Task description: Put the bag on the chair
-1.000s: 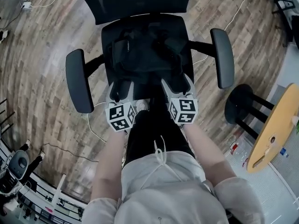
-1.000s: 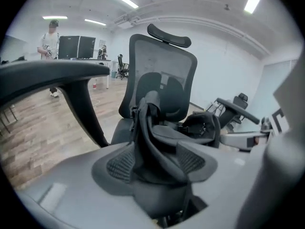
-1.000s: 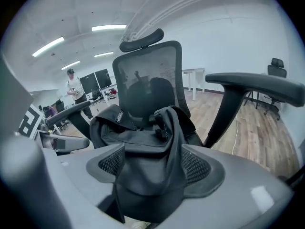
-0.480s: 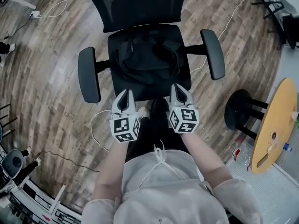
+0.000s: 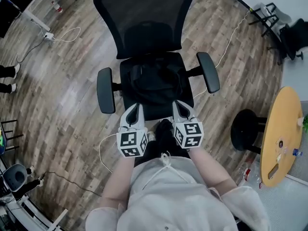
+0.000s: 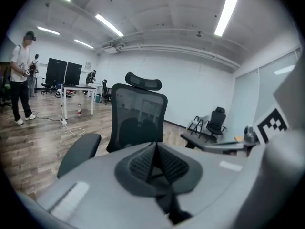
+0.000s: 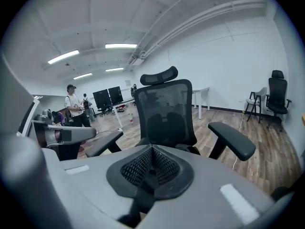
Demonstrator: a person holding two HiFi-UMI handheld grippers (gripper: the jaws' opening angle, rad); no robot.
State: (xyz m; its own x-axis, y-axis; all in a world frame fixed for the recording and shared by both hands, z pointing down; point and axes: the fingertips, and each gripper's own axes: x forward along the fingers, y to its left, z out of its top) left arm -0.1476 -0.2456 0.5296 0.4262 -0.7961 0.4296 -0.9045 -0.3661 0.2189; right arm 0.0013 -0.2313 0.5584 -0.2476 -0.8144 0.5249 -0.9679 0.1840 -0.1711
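Observation:
The black bag [image 5: 154,79] lies slumped on the seat of the black mesh office chair [image 5: 144,23], between its two armrests. My left gripper [image 5: 137,108] and right gripper [image 5: 177,105] hover side by side just in front of the seat's front edge, apart from the bag. Both are shut with nothing between the pads. In the left gripper view the closed left gripper [image 6: 153,149] points at the chair's backrest [image 6: 138,118]. The right gripper view shows the closed right gripper [image 7: 151,152] facing the chair backrest [image 7: 167,113]. The gripper bodies hide the bag in both gripper views.
A round wooden table [image 5: 284,129] and a black stool [image 5: 245,129] stand at the right, with bottles [image 5: 248,170] on the floor by them. White cables [image 5: 62,35] run over the wood floor. A person [image 6: 21,75] stands far left, by desks.
Both grippers have drawn back and up from the seat, and their jaws have closed on nothing. The bag stays on the seat. The chair looks smaller and farther off.

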